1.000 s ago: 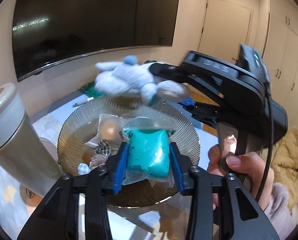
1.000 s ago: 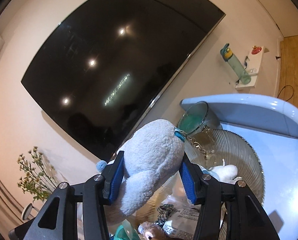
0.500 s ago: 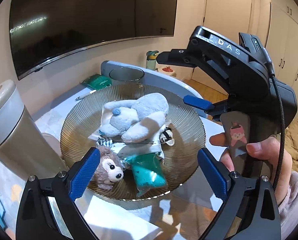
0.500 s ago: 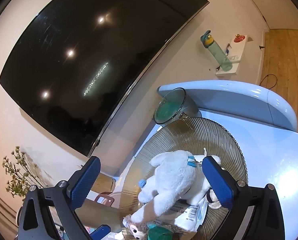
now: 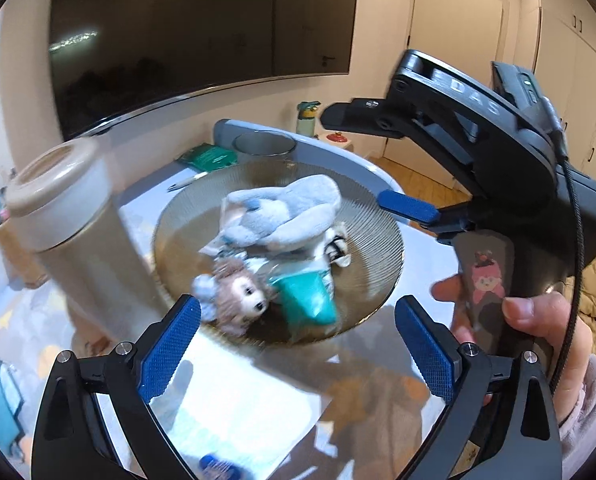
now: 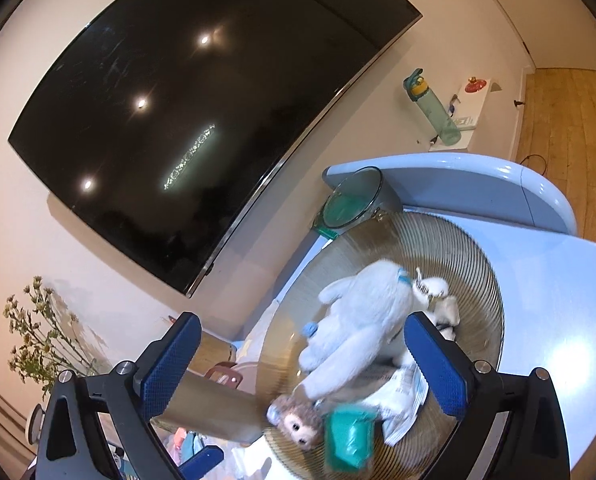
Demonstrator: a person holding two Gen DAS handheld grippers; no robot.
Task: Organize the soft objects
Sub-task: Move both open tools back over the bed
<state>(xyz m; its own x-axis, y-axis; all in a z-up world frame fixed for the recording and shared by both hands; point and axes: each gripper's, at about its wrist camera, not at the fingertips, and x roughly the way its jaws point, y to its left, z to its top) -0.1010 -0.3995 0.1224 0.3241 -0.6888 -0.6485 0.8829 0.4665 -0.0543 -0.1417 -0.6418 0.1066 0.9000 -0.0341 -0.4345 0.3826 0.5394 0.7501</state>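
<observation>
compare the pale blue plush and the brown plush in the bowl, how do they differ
The pale blue plush is the larger; the brown plush is small. The pale blue plush sprawls on top of the pile toward the far side; the brown plush sits low at the near rim, face showing. Both lie loose in the ribbed glass bowl, in no tongs.

**Bystanders around the table**

A large dark wall-mounted screen point(image 6: 202, 120) fills the upper left. A tall beige lidded tumbler point(image 5: 70, 220) stands at left. A green water bottle point(image 6: 432, 108) sits upper right; dried flower stems point(image 6: 38, 340) lean at lower left.
</observation>
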